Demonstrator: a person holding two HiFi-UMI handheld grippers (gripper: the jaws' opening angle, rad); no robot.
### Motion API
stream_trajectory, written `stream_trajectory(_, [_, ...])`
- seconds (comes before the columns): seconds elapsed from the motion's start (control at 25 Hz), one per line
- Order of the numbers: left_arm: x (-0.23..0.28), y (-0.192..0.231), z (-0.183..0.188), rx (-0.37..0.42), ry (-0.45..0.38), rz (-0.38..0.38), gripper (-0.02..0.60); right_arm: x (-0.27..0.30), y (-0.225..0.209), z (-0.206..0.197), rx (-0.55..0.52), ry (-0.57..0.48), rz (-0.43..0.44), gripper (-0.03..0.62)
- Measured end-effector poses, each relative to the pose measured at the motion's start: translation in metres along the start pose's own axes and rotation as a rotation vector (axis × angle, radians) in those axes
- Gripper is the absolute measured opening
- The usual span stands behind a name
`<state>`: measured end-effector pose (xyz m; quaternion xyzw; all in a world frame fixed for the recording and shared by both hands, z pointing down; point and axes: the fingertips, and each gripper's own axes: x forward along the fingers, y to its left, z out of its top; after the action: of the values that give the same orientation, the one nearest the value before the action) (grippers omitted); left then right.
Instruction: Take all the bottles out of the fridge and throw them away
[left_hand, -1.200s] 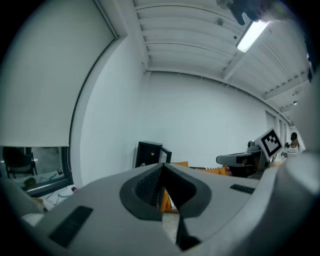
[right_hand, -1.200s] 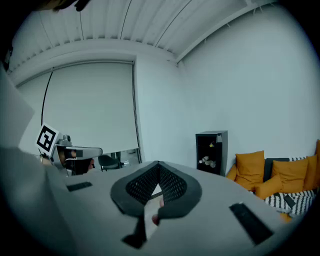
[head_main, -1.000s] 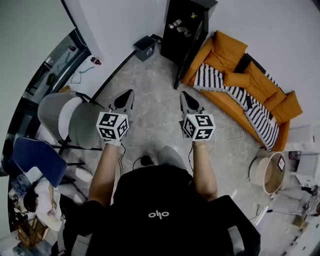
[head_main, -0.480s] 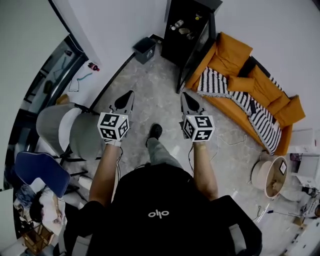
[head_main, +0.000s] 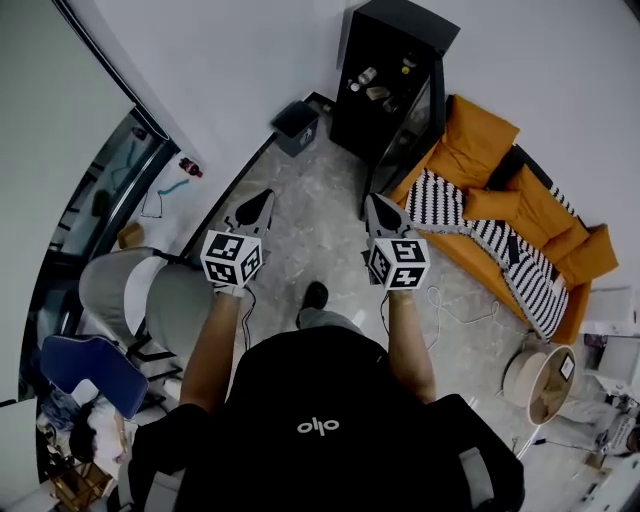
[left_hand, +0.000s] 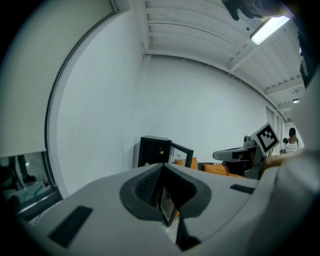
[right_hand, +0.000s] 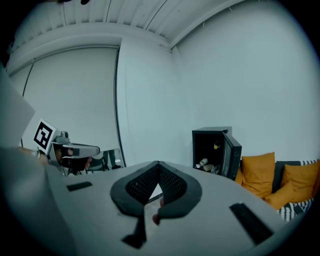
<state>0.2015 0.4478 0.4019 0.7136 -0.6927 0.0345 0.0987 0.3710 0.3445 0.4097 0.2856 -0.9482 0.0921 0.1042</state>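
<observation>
Well, both tongs, the grey left gripper (head_main: 260, 198) and the grey right gripper (head_main: 373, 200), are shut tight with nothing in them. Little bottles (head_main: 365, 77) lie inside the open black box-shaped fridge (head_main: 398, 28), well ahead of them.

Two grippers: left gripper (head_main: 262, 198), right gripper (head_main: 372, 201). One black fridge (head_main: 392, 40) at twelve o'clock, three bottles (head_main: 365, 76) inside (small, so the count is loose). One bin (head_main: 296, 126) at eleven. One orange sofa (head_main: 478, 148) at two. Two chairs (head_main: 130, 298) at eight.
</observation>
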Motion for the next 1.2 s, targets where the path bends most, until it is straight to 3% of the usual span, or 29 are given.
stream_trajectory(0.44, [0.069,0.02,0.011,0.001,0.015,-0.013,0.0,0.053,-0.049,0.007,0.051,0.011,-0.004,0.002])
stream_trajectory(0.84, [0.132,0.02,0.025,0.024,0.022,-0.087,0.0,0.078,-0.088,0.014,0.107,-0.004,-0.059,0.002])
stream_trajectory(1.2, [0.213,0.061,0.035,0.024,0.04,-0.165,0.002,0.14,-0.121,0.029,0.124,0.006,-0.132,0.002])
